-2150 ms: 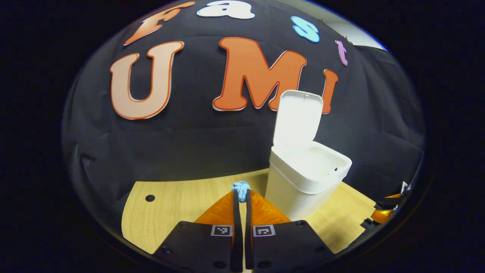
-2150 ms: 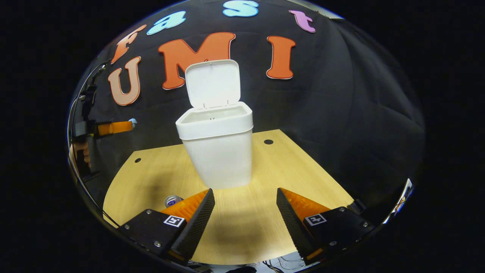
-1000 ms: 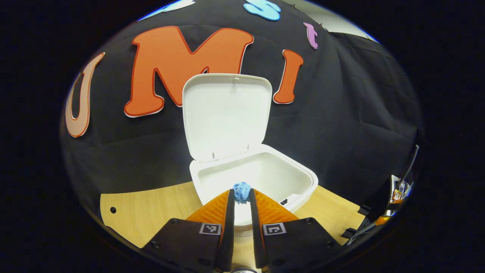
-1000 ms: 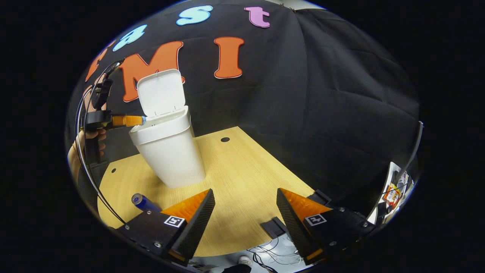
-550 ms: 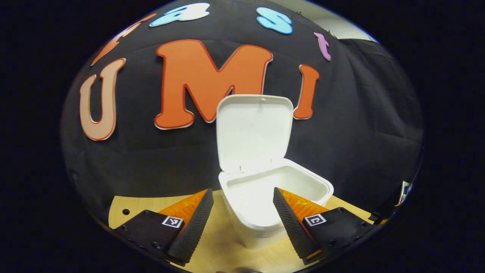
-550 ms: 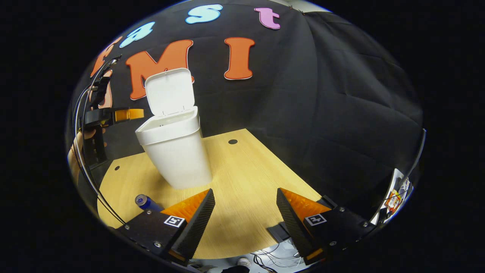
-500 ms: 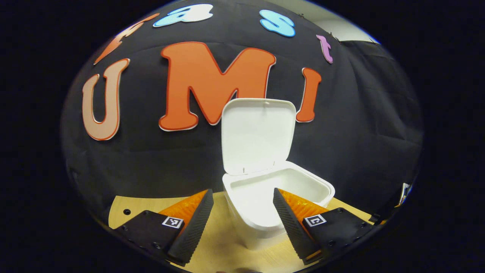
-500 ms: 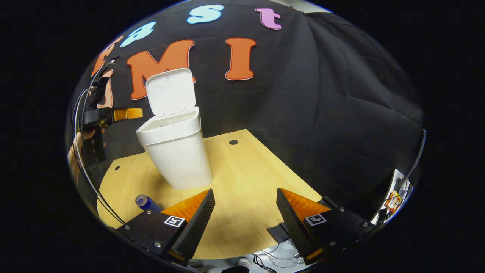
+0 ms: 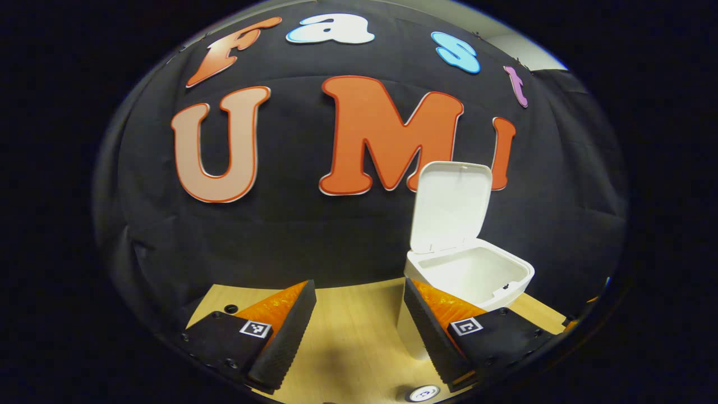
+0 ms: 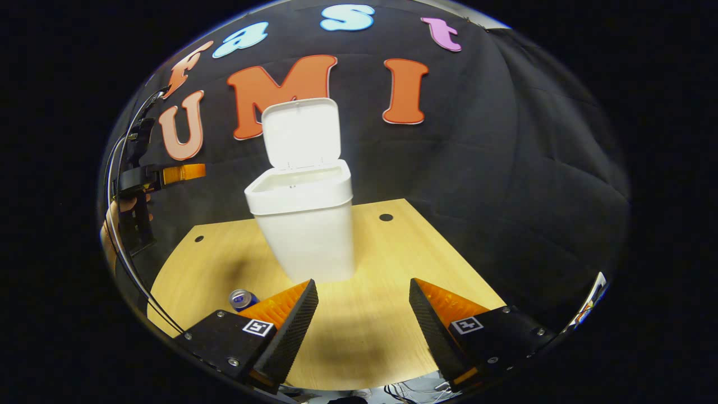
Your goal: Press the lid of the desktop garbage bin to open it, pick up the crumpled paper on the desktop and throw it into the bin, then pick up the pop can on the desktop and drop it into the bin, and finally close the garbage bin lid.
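Note:
The white bin (image 9: pixel 477 275) (image 10: pixel 305 230) stands on the wooden desk with its lid (image 9: pixel 451 205) (image 10: pixel 302 133) raised upright. My left gripper (image 9: pixel 359 292) is open and holds nothing, high over the desk and left of the bin; in the right gripper view the left gripper (image 10: pixel 182 173) hangs far left of the bin with a hand (image 10: pixel 120 210) behind it. A pop can (image 10: pixel 242 299) lies on its side on the desk near the bin's front left, and its top (image 9: pixel 423 393) peeks in below. My right gripper (image 10: pixel 362 292) is open above the desk's near part. The paper is hidden.
The desk (image 10: pixel 387 269) is light wood with small round holes (image 10: pixel 385 216). Black cloth walls close in behind and to the right. Cables (image 10: pixel 415 393) hang below the desk's front edge.
My left gripper carried the blue paper over the bin, opened and let it go, then drew back to the left. The right gripper swung its view back toward the bin and stayed open.

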### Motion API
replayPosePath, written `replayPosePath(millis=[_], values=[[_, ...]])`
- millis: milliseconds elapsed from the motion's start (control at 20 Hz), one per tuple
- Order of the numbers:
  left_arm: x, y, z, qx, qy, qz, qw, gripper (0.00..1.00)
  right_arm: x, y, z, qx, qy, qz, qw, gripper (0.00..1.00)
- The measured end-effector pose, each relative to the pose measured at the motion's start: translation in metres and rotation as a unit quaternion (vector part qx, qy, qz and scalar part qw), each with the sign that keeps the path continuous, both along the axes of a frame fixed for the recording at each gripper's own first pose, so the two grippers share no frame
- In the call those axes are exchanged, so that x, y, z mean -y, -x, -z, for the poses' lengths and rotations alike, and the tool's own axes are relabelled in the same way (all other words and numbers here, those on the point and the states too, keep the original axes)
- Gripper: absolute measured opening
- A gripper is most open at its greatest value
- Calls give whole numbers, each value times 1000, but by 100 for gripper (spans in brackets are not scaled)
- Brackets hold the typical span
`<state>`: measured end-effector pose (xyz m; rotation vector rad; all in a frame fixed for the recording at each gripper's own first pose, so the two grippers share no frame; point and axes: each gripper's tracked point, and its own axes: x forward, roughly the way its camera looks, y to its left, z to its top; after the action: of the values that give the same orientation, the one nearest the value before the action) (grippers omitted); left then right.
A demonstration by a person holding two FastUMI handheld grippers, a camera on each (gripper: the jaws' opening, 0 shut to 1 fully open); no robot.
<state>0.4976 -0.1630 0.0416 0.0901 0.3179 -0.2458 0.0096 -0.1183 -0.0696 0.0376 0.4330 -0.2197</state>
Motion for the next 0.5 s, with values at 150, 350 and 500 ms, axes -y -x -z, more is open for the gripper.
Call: replayPosePath(millis=[150,350,500], values=[[-42,10,-8,10,-2,-30,1000,100,-34,-15,2,-1,4,-38,999,99],[-95,23,-19,29,-25,-63,997,99,-82,-32,14,-14,3,-84,996,99],[-128,32,-18,33,-32,-81,996,99,-117,-44,28,-23,10,-120,992,99]])
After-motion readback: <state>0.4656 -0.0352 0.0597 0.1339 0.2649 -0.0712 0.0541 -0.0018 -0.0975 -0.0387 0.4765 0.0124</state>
